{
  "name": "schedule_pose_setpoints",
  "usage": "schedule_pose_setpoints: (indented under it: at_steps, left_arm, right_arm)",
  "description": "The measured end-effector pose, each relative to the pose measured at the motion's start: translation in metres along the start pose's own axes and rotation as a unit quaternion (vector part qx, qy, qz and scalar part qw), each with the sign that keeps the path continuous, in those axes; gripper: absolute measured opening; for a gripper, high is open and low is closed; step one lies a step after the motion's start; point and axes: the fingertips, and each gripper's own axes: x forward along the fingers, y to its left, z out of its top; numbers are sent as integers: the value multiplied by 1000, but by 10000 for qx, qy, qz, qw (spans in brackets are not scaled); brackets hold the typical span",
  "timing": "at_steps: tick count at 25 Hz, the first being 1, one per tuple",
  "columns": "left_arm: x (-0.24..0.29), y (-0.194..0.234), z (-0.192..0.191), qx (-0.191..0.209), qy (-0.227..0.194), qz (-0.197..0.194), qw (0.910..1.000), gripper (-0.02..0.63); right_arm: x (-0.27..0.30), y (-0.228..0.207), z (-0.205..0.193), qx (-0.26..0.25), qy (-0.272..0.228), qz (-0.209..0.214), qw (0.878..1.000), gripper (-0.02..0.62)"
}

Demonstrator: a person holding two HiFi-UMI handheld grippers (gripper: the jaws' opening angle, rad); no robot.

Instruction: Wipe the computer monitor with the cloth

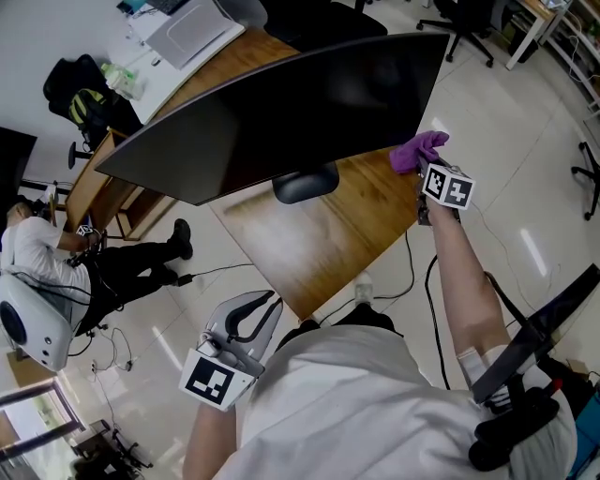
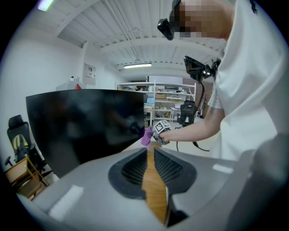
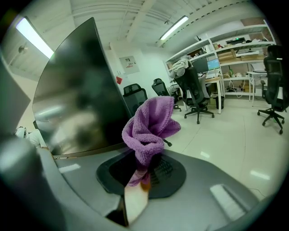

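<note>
A wide curved black monitor (image 1: 281, 112) stands on a wooden desk (image 1: 319, 239), and its screen is dark. My right gripper (image 1: 433, 173) is at the monitor's lower right corner, shut on a purple cloth (image 1: 418, 150) that sits against the screen's edge. In the right gripper view the cloth (image 3: 151, 126) bunches up out of the right gripper (image 3: 145, 169), just right of the monitor (image 3: 76, 99). My left gripper (image 1: 267, 307) hangs low in front of the desk, shut and empty. In its own view the left gripper (image 2: 151, 152) points at the monitor (image 2: 86, 122) and the far cloth (image 2: 146, 135).
The monitor's dark oval foot (image 1: 306, 183) rests mid-desk. Cables (image 1: 412, 281) trail on the tiled floor below the desk's near corner. A person (image 1: 37, 253) sits at the left. Office chairs (image 1: 464, 19) stand behind, and a white desk with a laptop (image 1: 187, 28) is at the top.
</note>
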Motion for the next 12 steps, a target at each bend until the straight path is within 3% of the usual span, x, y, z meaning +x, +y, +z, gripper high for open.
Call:
schedule_pose_setpoints:
  at_steps: [12]
  left_arm:
    - [-25,12,-14,-203,-127,45,9997,71]
  right_arm:
    - [5,37,-14,-118,102,17,9999,55]
